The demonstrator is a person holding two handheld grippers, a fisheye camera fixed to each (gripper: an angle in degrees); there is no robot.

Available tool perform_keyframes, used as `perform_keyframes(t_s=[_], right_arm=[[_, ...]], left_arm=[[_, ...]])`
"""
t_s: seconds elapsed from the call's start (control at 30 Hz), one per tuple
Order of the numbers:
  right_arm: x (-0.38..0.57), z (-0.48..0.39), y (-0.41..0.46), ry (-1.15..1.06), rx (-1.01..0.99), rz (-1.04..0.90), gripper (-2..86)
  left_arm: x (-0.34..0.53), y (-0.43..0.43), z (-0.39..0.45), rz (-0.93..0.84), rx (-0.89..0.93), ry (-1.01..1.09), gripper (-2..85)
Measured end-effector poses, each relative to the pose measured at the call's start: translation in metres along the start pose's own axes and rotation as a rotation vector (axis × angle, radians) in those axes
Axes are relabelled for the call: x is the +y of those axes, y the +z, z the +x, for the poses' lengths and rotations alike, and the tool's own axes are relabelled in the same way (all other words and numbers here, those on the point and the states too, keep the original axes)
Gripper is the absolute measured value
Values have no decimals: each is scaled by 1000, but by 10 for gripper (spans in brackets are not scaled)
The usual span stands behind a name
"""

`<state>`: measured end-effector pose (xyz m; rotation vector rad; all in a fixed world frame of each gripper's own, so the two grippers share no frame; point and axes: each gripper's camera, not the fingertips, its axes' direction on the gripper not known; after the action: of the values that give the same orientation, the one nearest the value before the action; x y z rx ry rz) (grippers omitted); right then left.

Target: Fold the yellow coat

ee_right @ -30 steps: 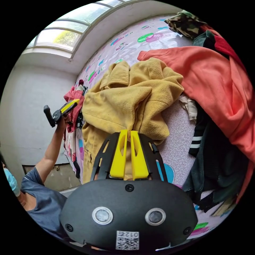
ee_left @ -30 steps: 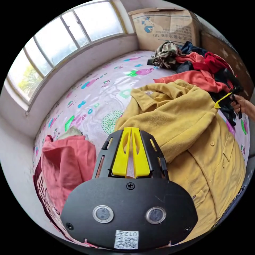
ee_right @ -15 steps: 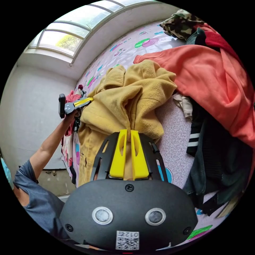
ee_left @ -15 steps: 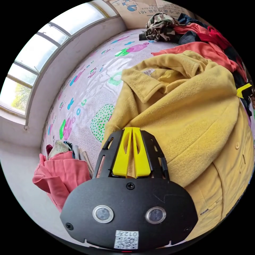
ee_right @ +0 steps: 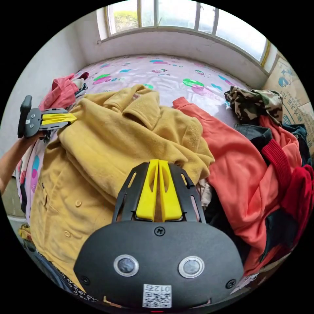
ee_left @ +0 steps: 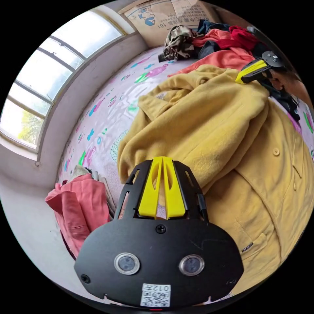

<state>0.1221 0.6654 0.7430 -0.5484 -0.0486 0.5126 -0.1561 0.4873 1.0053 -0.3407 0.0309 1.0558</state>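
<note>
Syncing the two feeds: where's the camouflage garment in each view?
Left gripper view: camouflage garment near the top, beside the cardboard box.
Right gripper view: camouflage garment at upper right, beside that box.
Shared landmark: the yellow coat.

Spread on the bed (ee_right: 170, 73), under the window (ee_right: 183, 16): coat (ee_right: 108, 147) in the middle, heap of clothes (ee_right: 268, 163) touching one side, folded garment (ee_right: 62, 91) well apart beside the other.

"161" on the cardboard box (ee_left: 163, 14); "012" printed above the QR code on the gripper body (ee_left: 156, 287)
</note>
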Motion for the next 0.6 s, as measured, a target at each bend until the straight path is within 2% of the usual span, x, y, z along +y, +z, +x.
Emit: perform_keyframes(t_s=[0.2,0.33,0.4,0.5,0.57,0.6], right_arm=[[-21,15,4,96,-117,-35,-2],[8,13,-61,160,-123,142,-1],[21,-6,-83,103,-102,231,-1],[25,-45,-79,-90,-148,208,-1],[24,-47,-43,-99,-57,42,0],[24,-42,-34,-81,-72,8,0]], left_arm=[[16,16,-15,67,62,-88,-2],[40,-30,-59,205,72,-310,-1],[46,-44,-64,237,94,-308,-1],[33,-37,-44,168,95,-148,-1],[25,-10,-26,15,-9,-60,-1],[25,-2,-25,-24,-7,-49,-1]])
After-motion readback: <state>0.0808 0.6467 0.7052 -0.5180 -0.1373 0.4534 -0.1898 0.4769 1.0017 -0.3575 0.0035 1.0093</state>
